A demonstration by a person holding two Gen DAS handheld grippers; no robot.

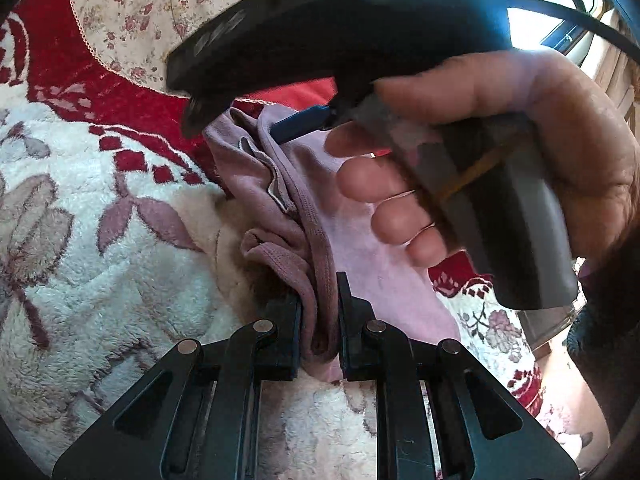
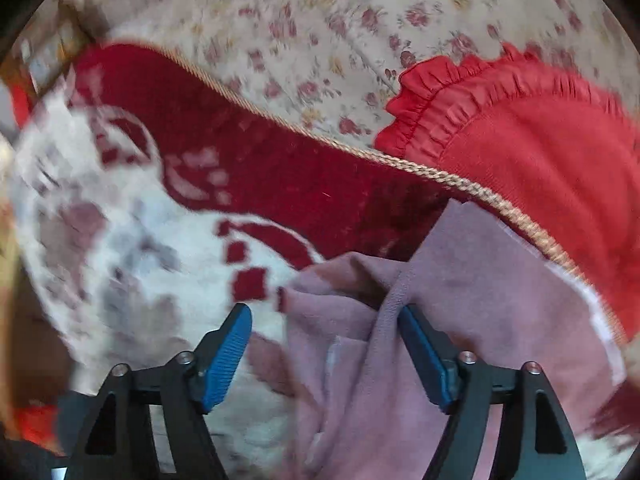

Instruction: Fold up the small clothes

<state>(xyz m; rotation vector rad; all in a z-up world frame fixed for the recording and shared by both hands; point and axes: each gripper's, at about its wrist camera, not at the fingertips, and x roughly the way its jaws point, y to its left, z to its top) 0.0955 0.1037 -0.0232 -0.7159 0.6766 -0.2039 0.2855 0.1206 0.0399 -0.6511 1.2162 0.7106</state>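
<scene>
A small mauve-pink garment [image 1: 360, 248] lies crumpled on a fluffy white-and-red blanket [image 1: 100, 272]. My left gripper [image 1: 320, 320] is shut on the garment's stitched hem, which bunches between its black fingers. The right gripper, held in a hand, shows in the left wrist view with a blue fingertip [image 1: 300, 124] above the garment's far end. In the right wrist view my right gripper [image 2: 324, 344] is open, its blue pads [image 2: 224, 360] spread over the garment [image 2: 460, 320], one pad touching a fold.
A red ruffled garment [image 2: 520, 152] lies at the right beside the mauve one. A floral-print bedcover [image 2: 320, 40] lies behind the blanket. A bright window [image 1: 532, 20] is at upper right in the left wrist view.
</scene>
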